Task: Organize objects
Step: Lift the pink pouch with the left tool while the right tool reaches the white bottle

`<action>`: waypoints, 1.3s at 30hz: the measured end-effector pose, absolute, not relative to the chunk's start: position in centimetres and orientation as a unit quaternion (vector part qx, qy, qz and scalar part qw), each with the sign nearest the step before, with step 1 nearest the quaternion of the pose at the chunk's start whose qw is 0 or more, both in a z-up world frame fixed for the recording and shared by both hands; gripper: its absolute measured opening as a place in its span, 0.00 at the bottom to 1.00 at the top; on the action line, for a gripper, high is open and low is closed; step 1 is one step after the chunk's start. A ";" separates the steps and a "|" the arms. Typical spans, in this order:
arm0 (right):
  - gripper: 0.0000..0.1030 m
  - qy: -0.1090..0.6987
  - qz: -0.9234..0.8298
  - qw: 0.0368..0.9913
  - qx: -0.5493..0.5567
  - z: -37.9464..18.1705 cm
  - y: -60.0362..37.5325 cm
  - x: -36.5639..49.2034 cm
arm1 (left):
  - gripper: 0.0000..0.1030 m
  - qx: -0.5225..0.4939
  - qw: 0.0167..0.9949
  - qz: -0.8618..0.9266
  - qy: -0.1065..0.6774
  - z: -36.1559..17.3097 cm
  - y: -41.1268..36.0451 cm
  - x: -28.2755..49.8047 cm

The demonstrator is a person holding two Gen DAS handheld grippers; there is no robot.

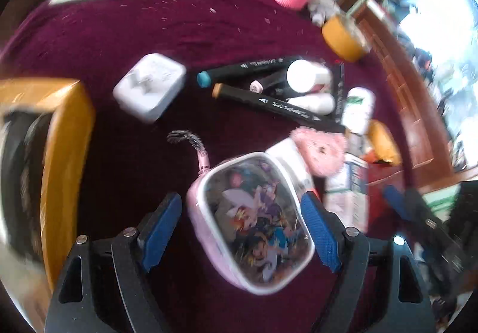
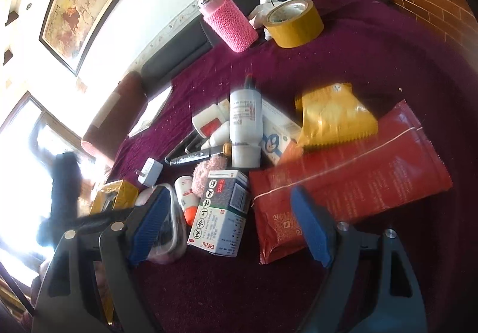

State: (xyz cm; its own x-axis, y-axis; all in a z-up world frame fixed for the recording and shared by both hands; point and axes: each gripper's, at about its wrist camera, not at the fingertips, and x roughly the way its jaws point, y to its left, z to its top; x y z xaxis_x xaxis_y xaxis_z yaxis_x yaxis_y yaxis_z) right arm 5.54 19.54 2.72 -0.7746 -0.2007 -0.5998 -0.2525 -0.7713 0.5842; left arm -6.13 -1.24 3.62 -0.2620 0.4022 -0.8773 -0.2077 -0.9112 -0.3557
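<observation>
We find the left claw standing wide, its blue pads either side of a small pink-edged pouch with a clear cartoon-printed face; one pad seems close to the pouch's edge, the other shows a gap, and we judge nothing gripped. The pouch lies on the maroon cloth that covers the worktop, just in front of a scatter of black marker pens, white bottles and a white plug adapter. The right claw is likewise wide and empty, poised over a grey-and-white printed medicine carton beside a red foil packet. Risks, in our judgement: the pouch is glossy and rounded and may squirt out if the pads close off-centre; its pink strap could drag along neighbouring items; the heap near the right claw is crowded, so closing there may nudge the white bottle lying in it. An open yellow cardboard box stands at the left and may be a bin for sorting. A pink knitted bottle sleeve and a roll of tan tape stand at the far edge. The room shows a framed painting, a dark sofa back and glaring windows.
</observation>
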 end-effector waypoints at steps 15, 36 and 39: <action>0.80 0.329 0.882 0.023 -0.337 2.6 19.3 5.5 | 0.76 -0.511 0.104 0.845 -0.118 1.7 -0.3 -2.7; 0.80 0.272 0.897 0.067 -0.341 2.6 18.3 5.3 | 0.22 -0.401 0.160 0.901 -0.042 7.8 -3.4 5.5; 0.80 0.243 0.904 0.094 -0.340 2.7 17.7 5.3 | 0.22 -0.385 0.151 0.909 -0.048 8.6 -6.3 7.4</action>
